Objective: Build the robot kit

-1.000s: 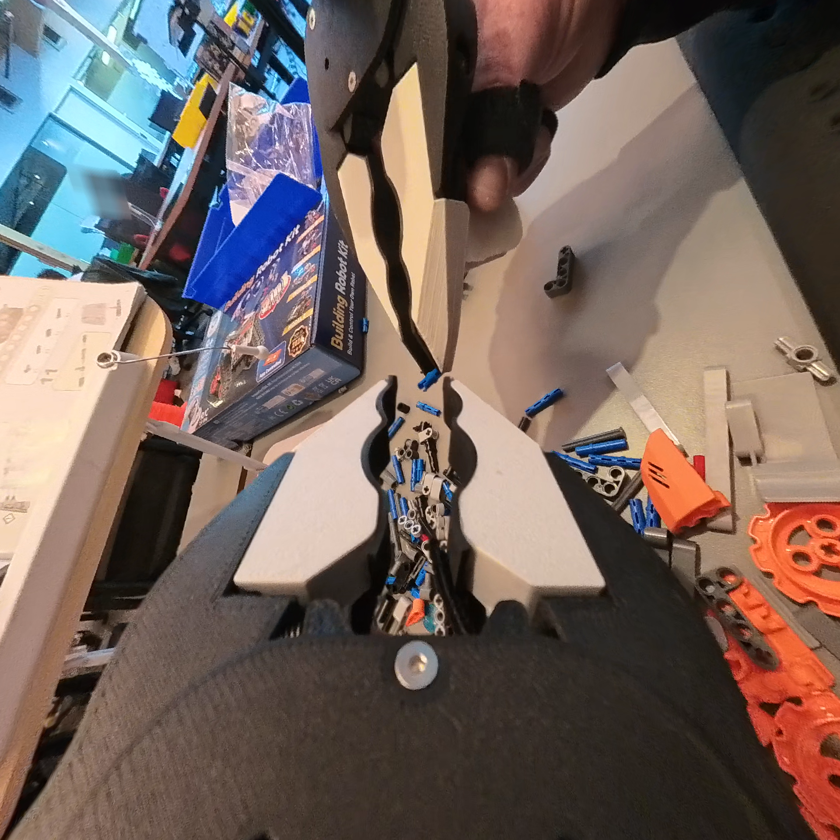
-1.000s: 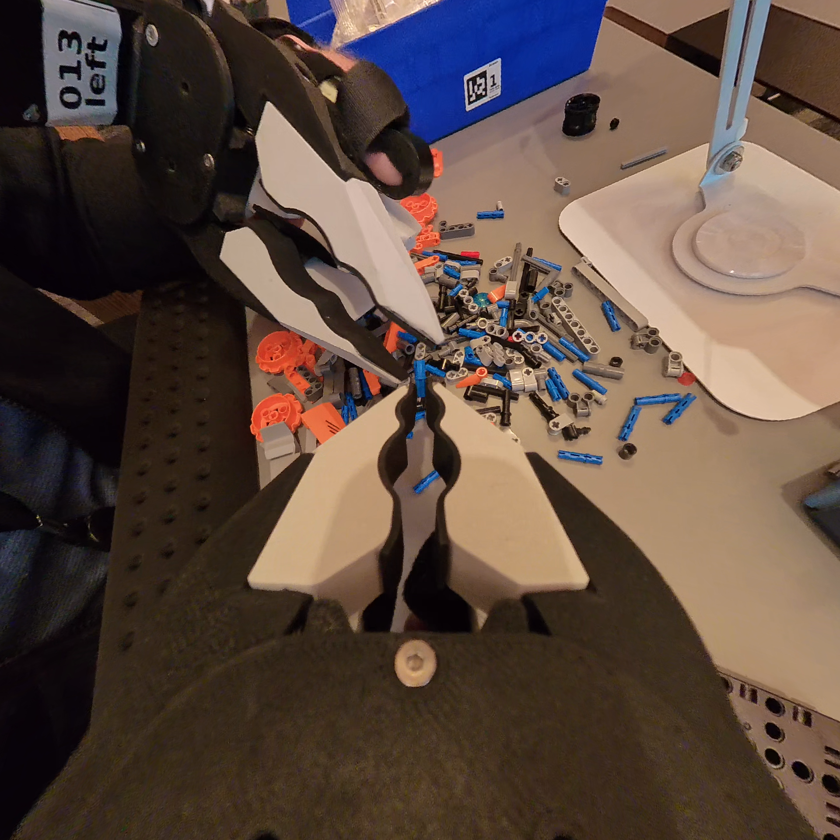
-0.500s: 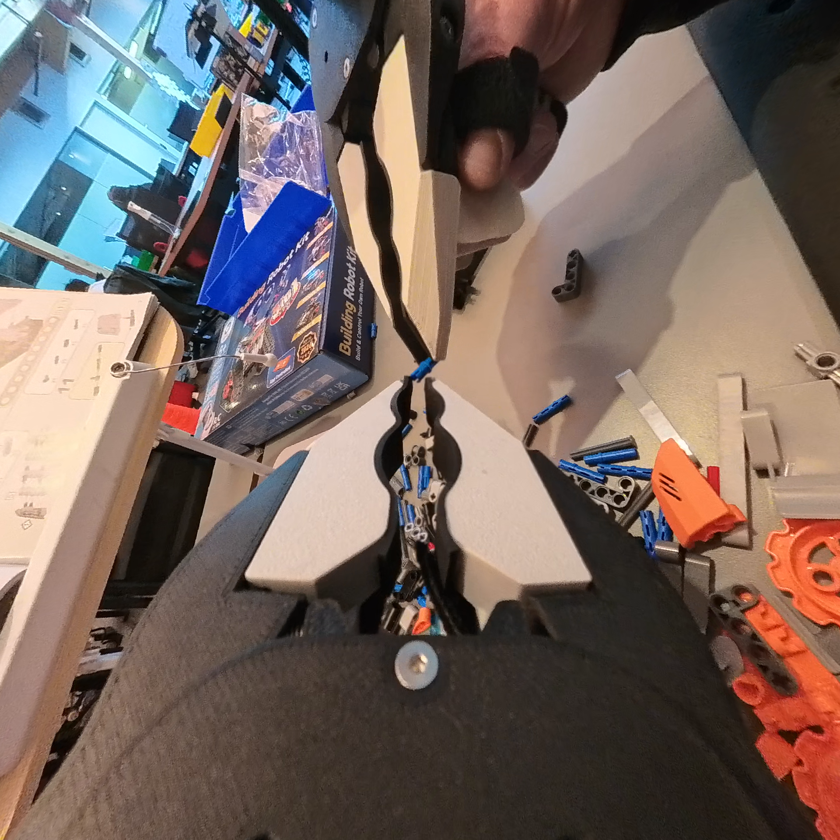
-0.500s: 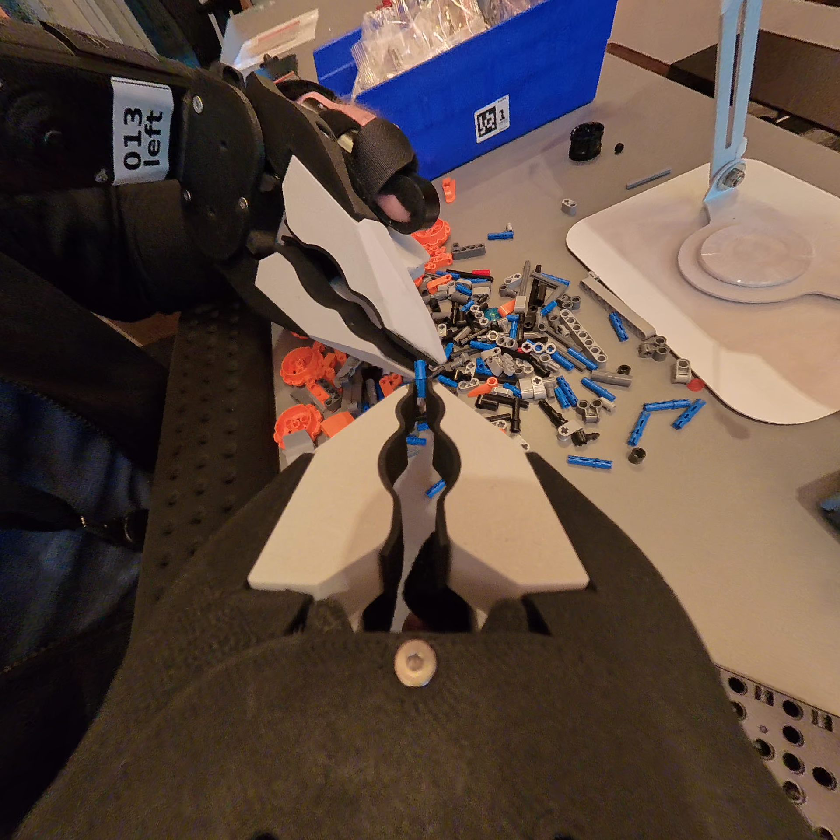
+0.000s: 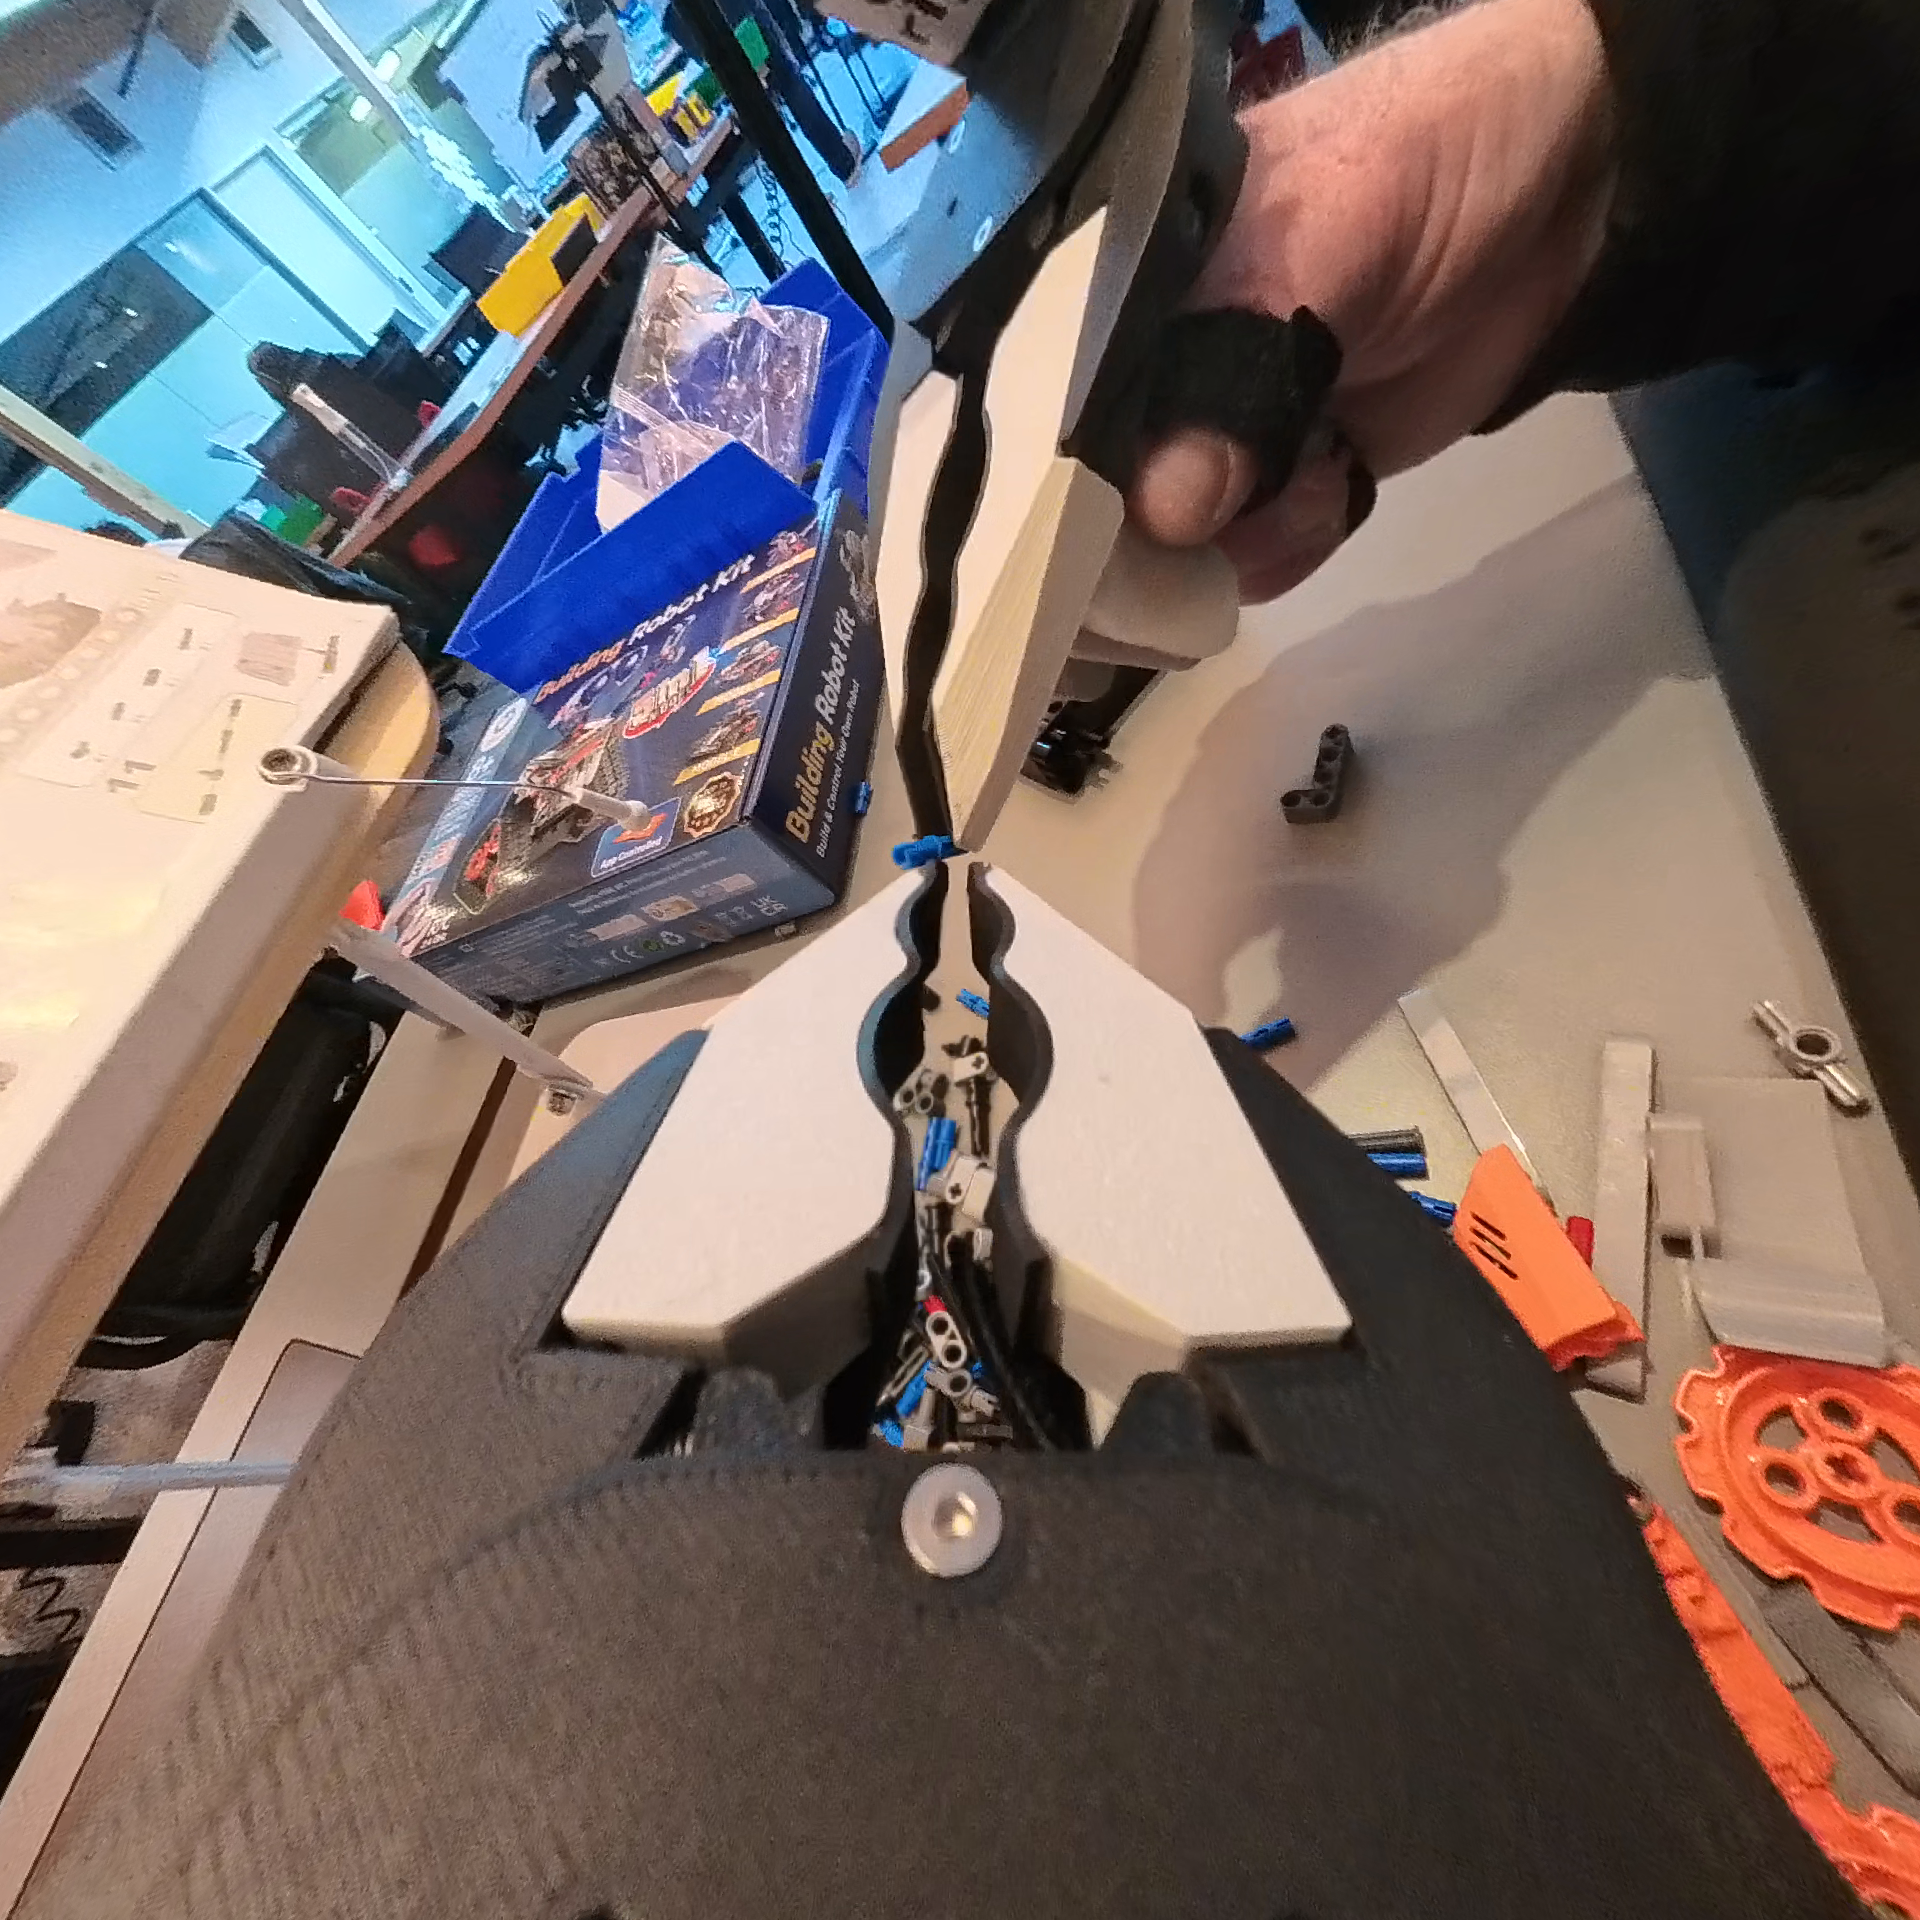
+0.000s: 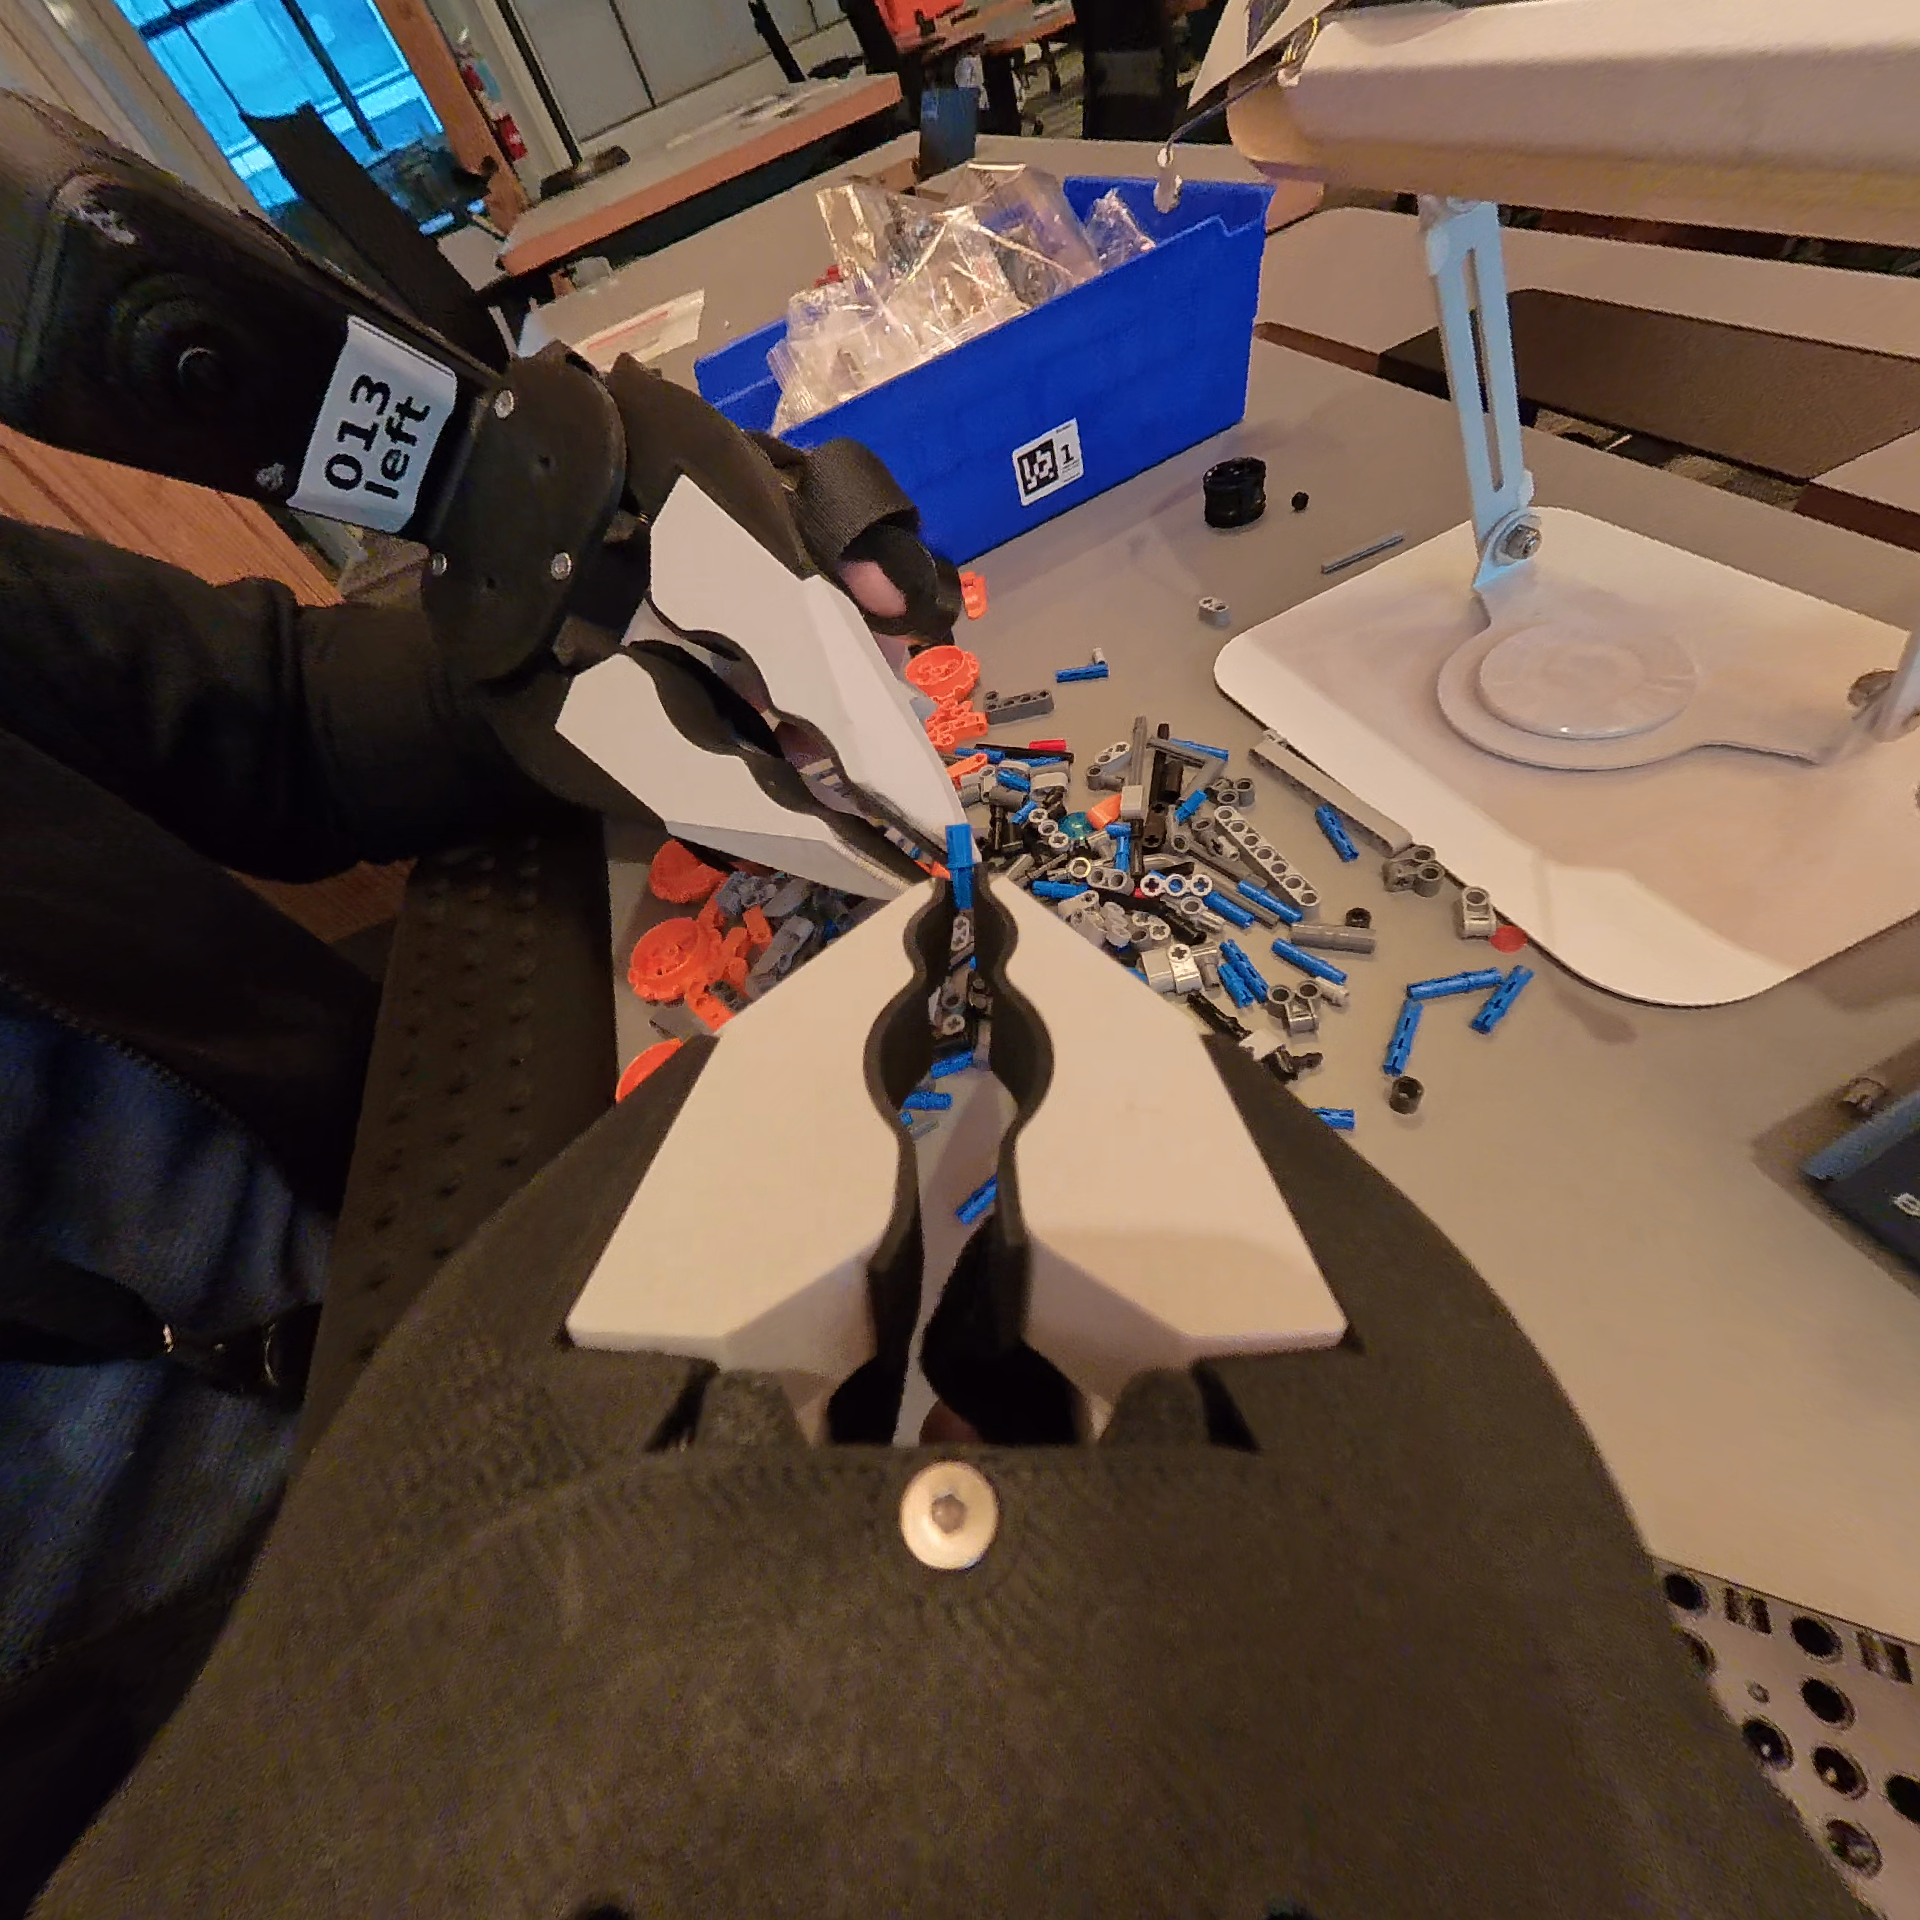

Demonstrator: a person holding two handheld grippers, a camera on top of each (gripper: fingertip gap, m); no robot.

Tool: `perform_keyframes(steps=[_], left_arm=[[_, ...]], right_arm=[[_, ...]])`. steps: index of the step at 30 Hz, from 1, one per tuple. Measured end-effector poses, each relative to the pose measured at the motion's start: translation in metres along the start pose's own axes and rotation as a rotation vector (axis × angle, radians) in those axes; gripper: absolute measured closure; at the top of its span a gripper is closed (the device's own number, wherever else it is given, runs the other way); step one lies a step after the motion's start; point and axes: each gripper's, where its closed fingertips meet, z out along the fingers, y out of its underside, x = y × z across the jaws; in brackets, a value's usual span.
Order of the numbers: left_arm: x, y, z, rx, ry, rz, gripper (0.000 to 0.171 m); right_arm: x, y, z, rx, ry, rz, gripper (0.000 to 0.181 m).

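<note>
The right claw (image 6: 958, 902) was pinched narrow on a small blue pin (image 6: 959, 857), which stood upright out of its tips above the grey desk (image 6: 1558, 1195). In the left wrist view the same pin showed at the tips of the right claw (image 5: 940, 831), jutting sideways. The left claw (image 5: 948, 883) met it tip to tip, its fingers drawn to a thin slit; whether its tips actually touched the pin I could not tell from either view, since the tips crowded together there. From the right wrist view the left claw (image 6: 914, 847) came in from the left, held by a hand in a black fingerless glove (image 6: 873, 561). Below both claws lay a scattered pile of small parts (image 6: 1174, 883), blue pins, grey connectors and black axles, with orange gears (image 6: 675, 951) at its left edge. A blue bin (image 6: 1091, 405) stuffed with clear plastic bags sat beyond the pile, and a white stand base (image 6: 1558, 748) stood to the right, its arm rising to a tilted board above. In the left wrist view a blue kit box (image 5: 665, 821) lay on the desk just in front of the bin, a lone black angled beam (image 5: 1317, 774) rested well apart from the pile, and an orange panel piece (image 5: 1527, 1268) lay beside grey plates near an orange gear (image 5: 1818, 1475).
</note>
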Motion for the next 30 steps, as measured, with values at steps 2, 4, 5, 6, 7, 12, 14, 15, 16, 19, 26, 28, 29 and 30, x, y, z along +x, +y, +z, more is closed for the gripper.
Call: perform_keyframes(steps=[2, 4, 5, 6, 7, 12, 14, 15, 16, 19, 26, 28, 29, 30], left_arm=[[-0.003, 0.000, 0.000, -0.003, -0.023, 0.006, 0.168], [-0.002, 0.000, 0.001, -0.008, -0.032, 0.024, 0.163], [-0.003, 0.001, 0.002, -0.015, -0.051, 0.049, 0.162], [-0.003, 0.001, 0.002, -0.027, -0.064, 0.076, 0.161], [-0.003, 0.001, 0.002, -0.035, -0.071, 0.096, 0.159], [-0.001, 0.001, 0.005, -0.060, -0.103, 0.188, 0.156], [0.000, 0.001, 0.006, -0.062, -0.109, 0.201, 0.156], [0.000, 0.002, 0.006, -0.064, -0.111, 0.207, 0.156], [0.000, 0.000, 0.005, -0.056, -0.113, 0.209, 0.155], [-0.004, -0.002, 0.003, -0.040, -0.119, 0.196, 0.156], [-0.008, -0.007, -0.003, -0.008, -0.122, 0.173, 0.159], [-0.008, -0.008, -0.005, -0.001, -0.124, 0.181, 0.160], [-0.008, -0.008, -0.006, 0.001, -0.128, 0.191, 0.162], [-0.008, -0.008, -0.007, 0.005, -0.127, 0.196, 0.165]], right_arm=[[0.000, 0.000, 0.001, 0.002, 0.004, 0.000, 0.179], [0.001, 0.001, 0.001, -0.001, 0.003, 0.009, 0.180], [0.001, 0.001, 0.002, 0.002, 0.006, 0.014, 0.180], [0.002, 0.001, 0.003, 0.001, 0.008, 0.017, 0.180], [0.001, 0.002, 0.003, 0.001, 0.004, 0.018, 0.180], [-0.001, 0.006, 0.009, -0.015, -0.008, 0.044, 0.181], [0.000, 0.006, 0.011, -0.010, -0.012, 0.058, 0.181], [-0.001, 0.006, 0.011, -0.007, -0.014, 0.062, 0.181], [-0.002, 0.005, 0.011, 0.002, -0.027, 0.073, 0.181], [-0.002, 0.001, 0.009, 0.045, -0.065, 0.117, 0.181], [-0.002, -0.005, 0.005, 0.096, -0.097, 0.153, 0.181], [-0.003, -0.006, 0.004, 0.103, -0.106, 0.158, 0.181], [-0.003, -0.006, 0.004, 0.101, -0.104, 0.155, 0.181], [-0.003, -0.005, 0.004, 0.095, -0.104, 0.150, 0.181]])
